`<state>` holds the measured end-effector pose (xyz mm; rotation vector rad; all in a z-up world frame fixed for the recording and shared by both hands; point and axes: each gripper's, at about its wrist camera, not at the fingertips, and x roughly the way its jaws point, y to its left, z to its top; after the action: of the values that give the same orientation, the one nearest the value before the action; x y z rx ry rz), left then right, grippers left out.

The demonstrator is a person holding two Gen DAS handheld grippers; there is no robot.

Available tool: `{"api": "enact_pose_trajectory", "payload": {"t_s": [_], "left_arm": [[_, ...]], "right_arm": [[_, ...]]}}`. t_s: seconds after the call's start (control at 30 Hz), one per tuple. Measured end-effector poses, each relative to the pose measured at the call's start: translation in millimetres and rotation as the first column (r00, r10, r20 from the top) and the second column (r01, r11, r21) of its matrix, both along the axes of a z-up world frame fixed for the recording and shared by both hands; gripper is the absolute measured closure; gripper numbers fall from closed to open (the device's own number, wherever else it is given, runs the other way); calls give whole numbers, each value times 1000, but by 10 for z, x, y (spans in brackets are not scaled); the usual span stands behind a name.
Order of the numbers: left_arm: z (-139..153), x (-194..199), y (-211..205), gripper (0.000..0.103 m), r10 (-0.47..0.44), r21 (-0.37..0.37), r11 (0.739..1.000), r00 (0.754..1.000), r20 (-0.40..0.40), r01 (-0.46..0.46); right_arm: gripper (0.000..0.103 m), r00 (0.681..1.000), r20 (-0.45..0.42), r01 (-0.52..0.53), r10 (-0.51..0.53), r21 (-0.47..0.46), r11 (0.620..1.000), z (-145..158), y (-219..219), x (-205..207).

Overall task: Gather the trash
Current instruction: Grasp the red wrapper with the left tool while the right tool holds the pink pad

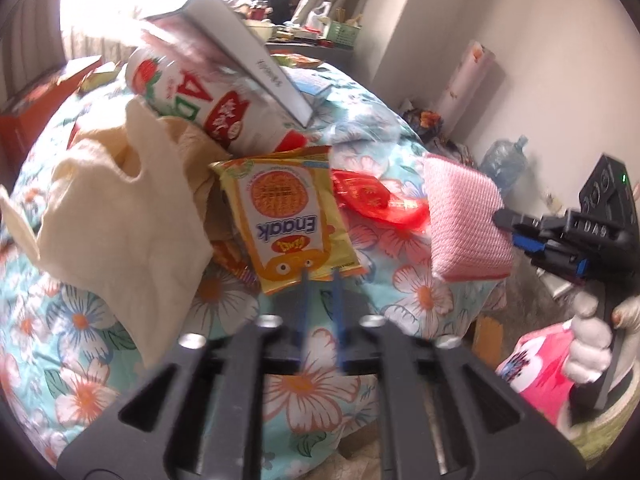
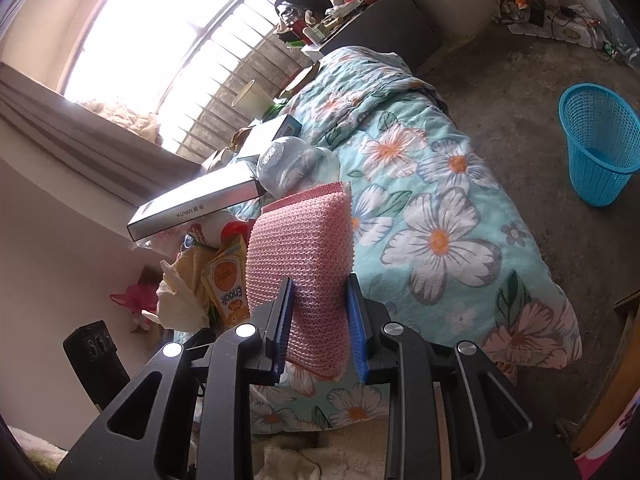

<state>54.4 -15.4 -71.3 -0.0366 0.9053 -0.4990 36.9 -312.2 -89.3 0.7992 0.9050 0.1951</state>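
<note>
My left gripper is shut on the lower edge of a yellow Enaak snack packet and holds it over the floral bed. My right gripper is shut on a pink sponge, held above the bed; the sponge and right gripper also show at the right of the left wrist view. A strawberry drink bottle, a grey box, a red wrapper and a cream cloth lie on the bed. The packet also shows in the right wrist view.
A blue mesh waste basket stands on the concrete floor right of the bed. A clear plastic bottle and a silver KUYAN box lie on the bed. A cluttered dark table stands beyond the bed, under the window.
</note>
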Motion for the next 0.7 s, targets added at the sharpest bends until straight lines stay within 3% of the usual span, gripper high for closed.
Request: {"api": "enact_pose_trajectory", "payload": {"t_s": [0.03,0.1,0.27,0.33,0.47,0.57,0.7], "left_arm": [[9,-6,-44,72,-15,18,1000,1000,11,15],[25,-12,-106,66,-38,23,999,999,15,37],[18,219,-228,65,-61,-90,995,994,-95,52],[35,285,-303,65,-61,-103,993,994,-88,52],[123,292,-557,65,-116,-21,993,993,21,117],[153,230,-776,65,-200,84,978,975,98,192],[54,104,-1122,63,-333,298,914,928,168,274]], "right_arm": [[77,1000,9,3,-4,33,999,-24,-37,-10],[77,1000,9,11,-11,72,997,-71,-88,-36],[77,999,-13,31,-30,99,995,-193,-211,-102],[77,999,-12,42,-41,96,995,-196,-272,-139],[77,997,4,77,-77,106,991,-193,-444,-224],[77,994,0,106,-107,119,987,-237,-567,-267],[77,991,-18,132,-130,151,980,-339,-676,-306]]}}
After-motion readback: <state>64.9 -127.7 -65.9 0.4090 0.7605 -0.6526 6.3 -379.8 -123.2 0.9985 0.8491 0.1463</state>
